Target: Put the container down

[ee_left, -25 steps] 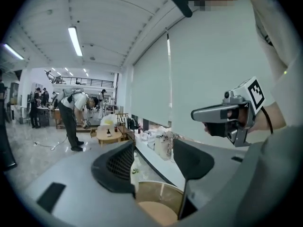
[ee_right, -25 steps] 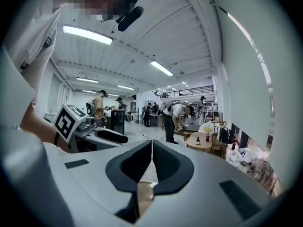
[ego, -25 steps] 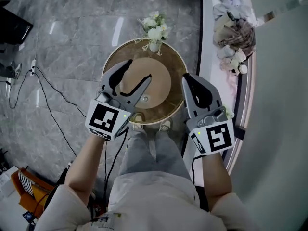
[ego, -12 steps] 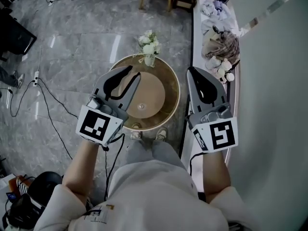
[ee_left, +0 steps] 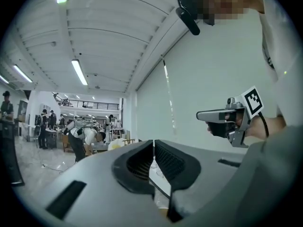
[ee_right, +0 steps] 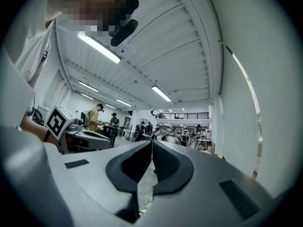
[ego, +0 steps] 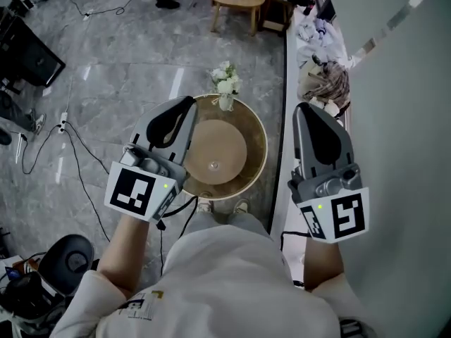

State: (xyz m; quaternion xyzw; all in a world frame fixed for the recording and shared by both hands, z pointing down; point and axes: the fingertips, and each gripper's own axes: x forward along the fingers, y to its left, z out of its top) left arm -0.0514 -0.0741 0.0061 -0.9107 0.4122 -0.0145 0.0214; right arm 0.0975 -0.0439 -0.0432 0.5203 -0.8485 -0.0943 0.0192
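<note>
Left hand-held gripper (ego: 183, 106) and right hand-held gripper (ego: 306, 111) are clenched empty, the left hiding part of the round table (ego: 254, 145).

Bright, even. Ceiling tubes (ee_right: 99, 48) at 10 o'clock glare; gripper views fisheye-warped (black corners); pale streaks on floor (ego: 120, 62).

The container (ego: 215, 150) is round, flat-topped and light tan, seen from straight above, with a small clear glinting bit on its top toward the near side. It sits level at about the middle of the round table (ego: 258, 145), whose darker top shows as a ring all round it.
</note>
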